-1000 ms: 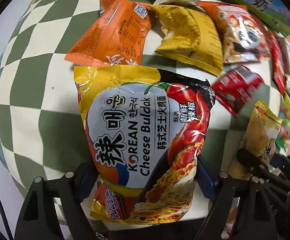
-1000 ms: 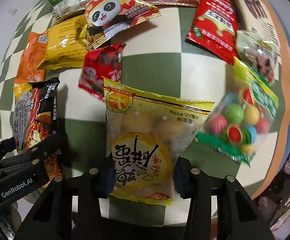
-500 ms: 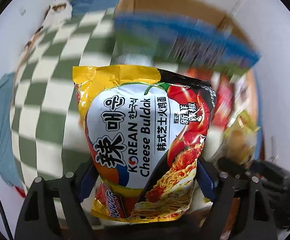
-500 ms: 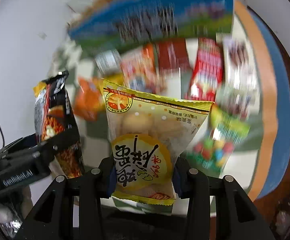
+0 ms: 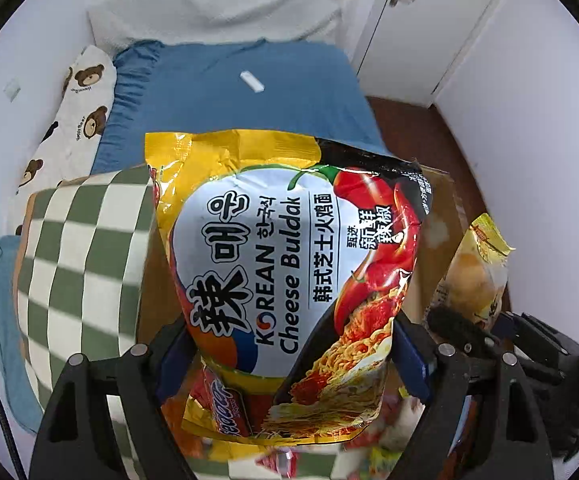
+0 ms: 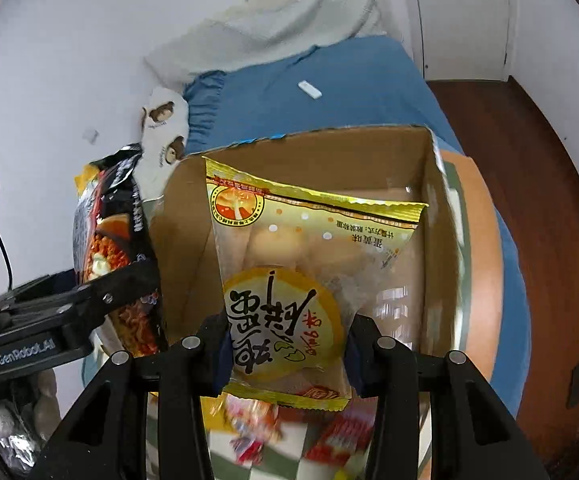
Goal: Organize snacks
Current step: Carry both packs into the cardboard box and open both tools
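Note:
My left gripper (image 5: 289, 354) is shut on a large Korean Cheese Buldak noodle pack (image 5: 289, 264), yellow, white and red, held upright in the air. The right gripper (image 6: 285, 354) is shut on a clear bag of small cakes with a yellow label (image 6: 301, 276). Both packs hang over an open cardboard box (image 6: 429, 216), whose brown inside shows behind them. From the right wrist view the noodle pack (image 6: 117, 240) and the left gripper's black body appear at the left. The cake bag (image 5: 473, 276) shows at the right edge of the left wrist view.
A green-and-white checked cloth (image 5: 77, 264) with blurred loose snack packets (image 6: 257, 432) lies below. Behind the box is a bed with a blue sheet (image 5: 241, 96), a bear-print pillow (image 5: 77, 120) and a small white object (image 5: 252, 81). White walls, a cupboard door (image 5: 409, 20) and dark wooden floor (image 6: 529, 168) surround it.
Both grippers rose from the checked cloth with their packs and swung away from the spread of snacks, over to the open cardboard box. The grips stayed the same.

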Tool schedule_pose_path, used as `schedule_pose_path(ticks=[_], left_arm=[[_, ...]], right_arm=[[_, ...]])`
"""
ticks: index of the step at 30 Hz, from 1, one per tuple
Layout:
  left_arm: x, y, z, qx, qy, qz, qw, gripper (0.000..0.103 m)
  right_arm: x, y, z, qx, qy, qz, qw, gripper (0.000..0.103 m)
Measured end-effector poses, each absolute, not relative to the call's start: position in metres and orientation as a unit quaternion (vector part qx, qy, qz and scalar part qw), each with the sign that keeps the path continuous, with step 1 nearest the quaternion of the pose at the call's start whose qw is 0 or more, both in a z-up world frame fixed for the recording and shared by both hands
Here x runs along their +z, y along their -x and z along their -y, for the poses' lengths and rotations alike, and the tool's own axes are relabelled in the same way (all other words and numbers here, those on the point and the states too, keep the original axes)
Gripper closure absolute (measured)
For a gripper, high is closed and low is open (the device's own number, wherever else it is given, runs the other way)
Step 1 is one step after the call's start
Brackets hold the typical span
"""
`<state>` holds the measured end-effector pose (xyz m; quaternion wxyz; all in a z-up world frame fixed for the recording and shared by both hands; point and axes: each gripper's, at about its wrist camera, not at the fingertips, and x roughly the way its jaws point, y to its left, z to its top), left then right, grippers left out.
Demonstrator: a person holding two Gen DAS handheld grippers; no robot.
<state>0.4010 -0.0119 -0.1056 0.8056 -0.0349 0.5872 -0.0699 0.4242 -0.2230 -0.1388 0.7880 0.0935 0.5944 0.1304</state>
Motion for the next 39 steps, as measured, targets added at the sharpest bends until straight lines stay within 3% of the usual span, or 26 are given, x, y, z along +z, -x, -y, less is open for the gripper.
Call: schedule_pose_path(ticks=[12, 14, 15, 16, 23, 39], left_arm=[[-0.198, -0.501, 0.021, -0.044, 0.031, -0.690, 0.721, 0.018], [-0.205, -0.507, 0.025, -0.051, 0.028, -0.693, 0.718, 0.018], [-0.208, -0.509, 0.024, -0.053, 0.027, -0.696, 0.716, 0.016], [-0.211, -0.512, 0.024, -0.056, 0.027, -0.696, 0.715, 0.013], [-0.203, -0.499, 0.021, -0.053, 0.022, -0.683, 0.728, 0.011], [-0.139, -0.422, 0.006, -0.041, 0.004, -0.591, 0.805, 0.011]], right_arm=[[-0.246, -0.526, 0.219, 0.124, -0.057, -0.695, 0.706, 0.055], [-0.250, -0.522, 0.213, 0.119, -0.058, -0.705, 0.696, 0.040], [-0.255, -0.529, 0.216, 0.116, -0.057, -0.709, 0.693, 0.020], [-0.258, -0.530, 0.216, 0.116, -0.057, -0.712, 0.690, 0.008], [-0.256, -0.518, 0.214, 0.093, -0.040, -0.706, 0.701, 0.007], [-0.191, -0.444, 0.180, 0.071, -0.024, -0.649, 0.757, 0.007]])
